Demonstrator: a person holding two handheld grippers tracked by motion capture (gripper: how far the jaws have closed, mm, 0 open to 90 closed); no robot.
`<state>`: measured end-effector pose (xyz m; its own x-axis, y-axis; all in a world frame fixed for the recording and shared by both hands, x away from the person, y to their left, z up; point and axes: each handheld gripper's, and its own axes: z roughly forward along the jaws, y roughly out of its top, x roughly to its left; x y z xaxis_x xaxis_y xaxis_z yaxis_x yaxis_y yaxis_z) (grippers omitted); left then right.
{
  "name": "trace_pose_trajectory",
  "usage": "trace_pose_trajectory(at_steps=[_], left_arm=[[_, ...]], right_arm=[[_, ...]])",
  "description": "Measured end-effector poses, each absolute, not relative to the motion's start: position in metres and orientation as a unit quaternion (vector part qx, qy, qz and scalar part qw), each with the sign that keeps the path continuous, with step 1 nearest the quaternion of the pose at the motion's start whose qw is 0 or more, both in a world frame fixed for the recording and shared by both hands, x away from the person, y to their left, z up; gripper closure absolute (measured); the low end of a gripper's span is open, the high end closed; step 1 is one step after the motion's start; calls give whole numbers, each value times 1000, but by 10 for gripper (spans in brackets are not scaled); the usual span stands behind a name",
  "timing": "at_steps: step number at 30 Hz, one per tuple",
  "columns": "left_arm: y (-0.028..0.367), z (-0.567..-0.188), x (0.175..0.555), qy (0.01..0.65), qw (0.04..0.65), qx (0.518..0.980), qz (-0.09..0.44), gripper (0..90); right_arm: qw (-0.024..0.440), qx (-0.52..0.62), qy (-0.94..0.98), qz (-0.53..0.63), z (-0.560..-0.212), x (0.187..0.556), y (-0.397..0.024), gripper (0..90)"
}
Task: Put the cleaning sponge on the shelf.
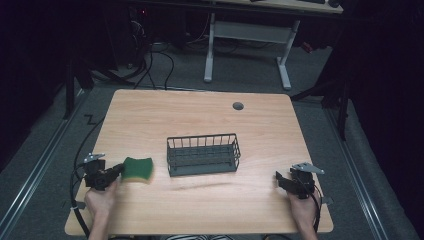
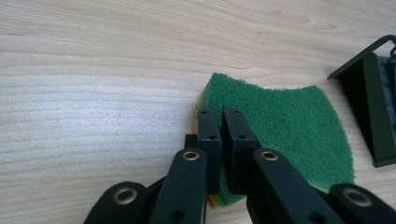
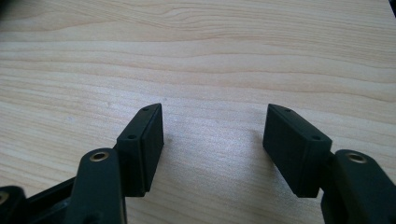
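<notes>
The left gripper (image 1: 114, 172) is seen at the left near edge of the tabletop (image 1: 150, 115), held in the person's left hand (image 1: 101, 199). Its 2 fingers (image 2: 208, 135) are closed to a narrow gap and are clamped on the near edge of a sponge (image 1: 137, 169). In the left gripper view the sponge (image 2: 285, 126) is shown green side up, with a yellow layer visible beneath at the pinched edge. Whether the sponge rests flat on the wood or is lifted slightly cannot be told.

The right gripper (image 1: 282, 181) is held in the right hand (image 1: 303, 210) near the right near corner of the tabletop. In the right gripper view its fingers (image 3: 144, 140) are spread wide apart, and nothing is held between them; bare wood is seen in the gap. The right gripper (image 3: 215, 147) is kept just above or on the surface; contact cannot be judged.

A dark wire basket (image 1: 235, 150) stands upright at the middle of the tabletop, between the 2 grippers and just to the right of the sponge, apart from it. Nothing is seen inside it. One corner of the basket (image 2: 369, 112) is caught at the right edge of the left gripper view.

A small round grommet (image 1: 238, 106) is set in the tabletop near its far edge.
</notes>
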<state>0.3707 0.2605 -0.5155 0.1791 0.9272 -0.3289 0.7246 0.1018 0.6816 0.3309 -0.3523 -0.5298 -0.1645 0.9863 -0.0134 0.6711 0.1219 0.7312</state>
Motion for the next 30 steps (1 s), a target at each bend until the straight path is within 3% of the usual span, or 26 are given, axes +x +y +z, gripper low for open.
trace_pose_trajectory(at_steps=[30], left_arm=[[262, -491, 364, 604, 435, 657, 118, 885]], right_arm=[[263, 592, 701, 299, -530, 331, -353, 382]])
